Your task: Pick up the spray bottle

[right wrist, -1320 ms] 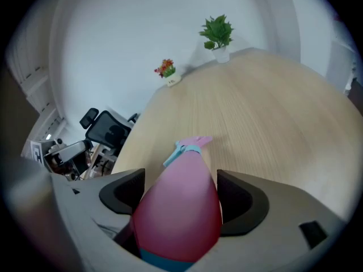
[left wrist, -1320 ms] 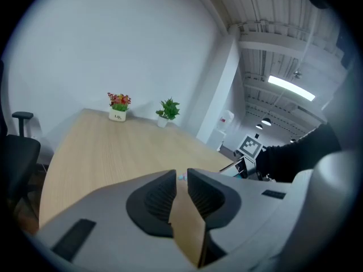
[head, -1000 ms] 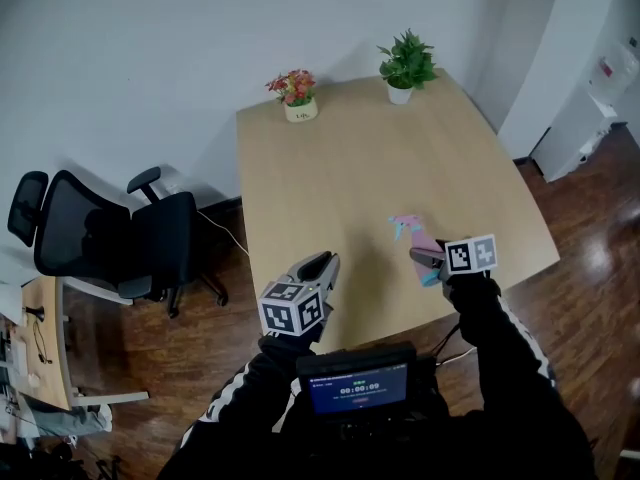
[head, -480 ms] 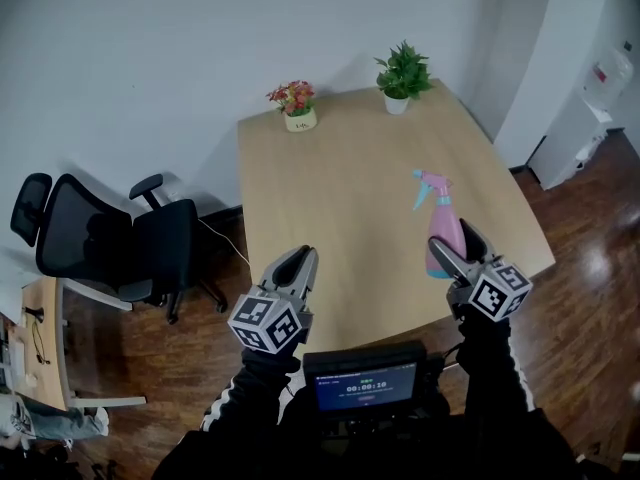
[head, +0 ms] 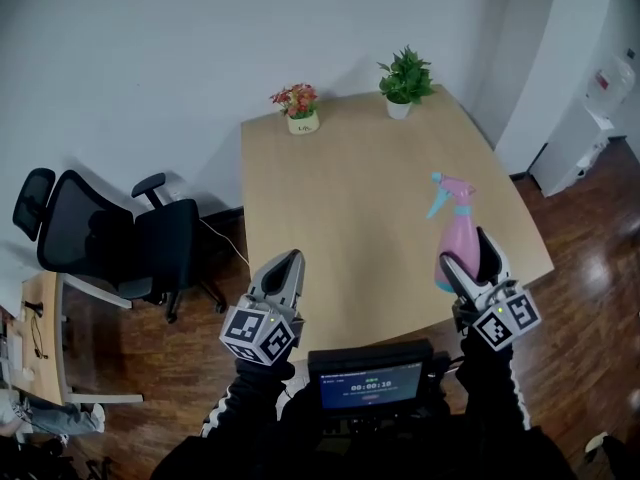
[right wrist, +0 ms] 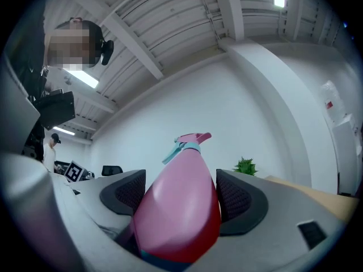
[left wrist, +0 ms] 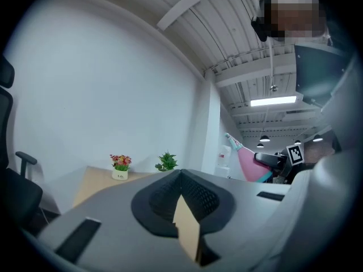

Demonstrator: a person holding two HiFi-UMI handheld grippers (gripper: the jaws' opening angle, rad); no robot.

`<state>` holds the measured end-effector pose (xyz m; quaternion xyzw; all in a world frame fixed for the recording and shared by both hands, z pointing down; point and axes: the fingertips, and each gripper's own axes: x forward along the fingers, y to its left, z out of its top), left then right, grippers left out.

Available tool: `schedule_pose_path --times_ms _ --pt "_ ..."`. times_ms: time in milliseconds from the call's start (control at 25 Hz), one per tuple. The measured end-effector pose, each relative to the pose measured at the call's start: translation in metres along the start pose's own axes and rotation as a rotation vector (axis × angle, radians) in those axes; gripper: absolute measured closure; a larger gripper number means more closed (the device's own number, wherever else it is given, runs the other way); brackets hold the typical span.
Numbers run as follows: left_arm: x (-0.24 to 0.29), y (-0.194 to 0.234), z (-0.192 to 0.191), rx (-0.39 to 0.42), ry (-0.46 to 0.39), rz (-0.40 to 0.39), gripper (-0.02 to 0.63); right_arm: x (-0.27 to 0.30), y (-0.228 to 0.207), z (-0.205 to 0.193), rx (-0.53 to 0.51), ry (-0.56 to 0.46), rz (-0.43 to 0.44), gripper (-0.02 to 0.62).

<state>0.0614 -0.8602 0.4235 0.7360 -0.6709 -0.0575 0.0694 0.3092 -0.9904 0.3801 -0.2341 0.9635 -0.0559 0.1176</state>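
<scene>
The pink spray bottle (head: 457, 236) with its teal trigger stands upright in the air over the table's near right corner. My right gripper (head: 466, 254) is shut on its lower body, one pad on each side. In the right gripper view the bottle (right wrist: 182, 203) fills the space between the two black pads (right wrist: 241, 200), nozzle pointing up. My left gripper (head: 286, 264) hovers at the table's near edge, fingers together and holding nothing. In the left gripper view its jaws (left wrist: 182, 179) meet, and the bottle (left wrist: 247, 162) shows at the far right.
The wooden table (head: 340, 183) carries a small flower pot (head: 298, 104) and a green potted plant (head: 405, 72) along its far edge. A black office chair (head: 110, 233) stands on the left. A screen device (head: 370, 379) sits at my chest. White equipment (head: 598, 83) stands at the right.
The right gripper has raised the bottle off the table, turned it upright and drawn it right and toward me. The left gripper has slid back a little to the left.
</scene>
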Motion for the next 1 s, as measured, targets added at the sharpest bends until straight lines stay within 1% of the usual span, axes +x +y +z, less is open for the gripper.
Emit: schedule_pose_path --times_ms 120,360,760,840,1000 --pt "0.004 0.000 -0.005 -0.006 0.007 -0.003 0.604 0.000 -0.003 0.000 -0.006 -0.014 -0.004 0.209" --pt "0.011 0.005 -0.006 -0.013 0.012 0.008 0.604 0.001 -0.005 -0.002 -0.011 -0.003 -0.001 0.209" --pt "0.018 0.003 -0.007 -0.016 0.025 -0.007 0.604 0.001 -0.004 -0.002 -0.017 -0.011 -0.008 0.210" --pt "0.016 0.003 -0.007 -0.025 0.028 -0.008 0.604 0.002 -0.003 -0.002 -0.019 -0.009 -0.010 0.209" --pt "0.014 -0.003 -0.004 -0.071 0.013 -0.017 0.604 0.001 -0.003 -0.004 -0.021 0.000 -0.013 0.209"
